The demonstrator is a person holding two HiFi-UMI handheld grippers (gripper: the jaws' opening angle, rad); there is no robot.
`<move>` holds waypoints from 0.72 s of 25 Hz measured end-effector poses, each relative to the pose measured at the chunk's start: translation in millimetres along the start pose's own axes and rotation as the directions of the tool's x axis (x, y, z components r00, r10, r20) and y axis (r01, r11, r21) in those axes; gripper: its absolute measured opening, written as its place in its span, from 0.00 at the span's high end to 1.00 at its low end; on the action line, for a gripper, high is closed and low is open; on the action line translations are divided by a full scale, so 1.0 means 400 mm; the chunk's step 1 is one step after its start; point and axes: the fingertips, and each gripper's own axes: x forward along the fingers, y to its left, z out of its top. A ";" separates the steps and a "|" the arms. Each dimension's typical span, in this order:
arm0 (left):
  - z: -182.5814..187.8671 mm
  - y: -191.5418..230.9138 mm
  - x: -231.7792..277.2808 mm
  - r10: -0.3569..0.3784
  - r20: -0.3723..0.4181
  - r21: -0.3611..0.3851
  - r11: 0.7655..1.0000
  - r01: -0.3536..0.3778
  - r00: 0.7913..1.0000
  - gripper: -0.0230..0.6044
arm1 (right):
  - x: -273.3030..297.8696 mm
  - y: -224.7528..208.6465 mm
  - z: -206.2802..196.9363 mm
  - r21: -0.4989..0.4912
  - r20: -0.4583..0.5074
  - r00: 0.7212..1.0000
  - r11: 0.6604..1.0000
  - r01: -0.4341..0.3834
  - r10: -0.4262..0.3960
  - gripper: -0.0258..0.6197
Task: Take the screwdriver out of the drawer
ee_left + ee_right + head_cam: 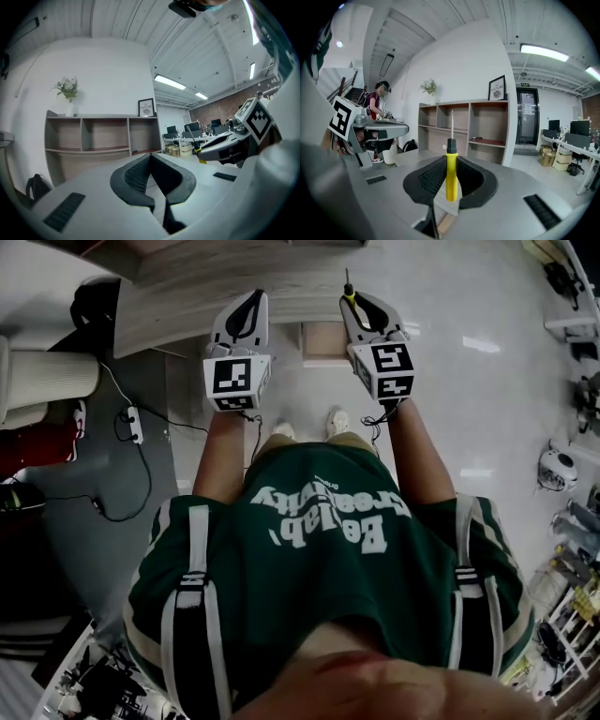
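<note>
The screwdriver has a yellow handle with a black collar and a thin metal shaft. It stands upright between the jaws of my right gripper, which is shut on the handle. In the head view its tip sticks out past the right gripper, raised in front of the person. My left gripper is held beside it at about the same height. Its jaws meet at the tips with nothing between them. From the left gripper view the right gripper and the screwdriver show at the right.
A wooden desk top lies below the grippers, with a small brown compartment under its edge. A power strip and cables lie on the floor at the left. A shelf unit stands ahead; a person works at the left.
</note>
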 end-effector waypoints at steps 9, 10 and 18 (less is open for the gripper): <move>0.131 -0.019 -0.041 -0.010 0.059 0.051 0.999 0.007 0.998 0.93 | -0.102 0.011 0.162 -0.024 0.136 0.991 1.000 0.018 -0.015 0.84; 0.141 -0.017 -0.045 -0.013 0.071 0.056 0.998 0.009 0.997 0.93 | -0.107 0.010 0.171 -0.020 0.146 0.989 1.000 0.022 -0.019 0.84; 0.166 -0.024 -0.052 -0.019 0.089 0.075 0.997 0.012 0.996 0.93 | -0.149 0.006 0.191 0.017 0.189 0.981 0.999 0.049 -0.052 0.84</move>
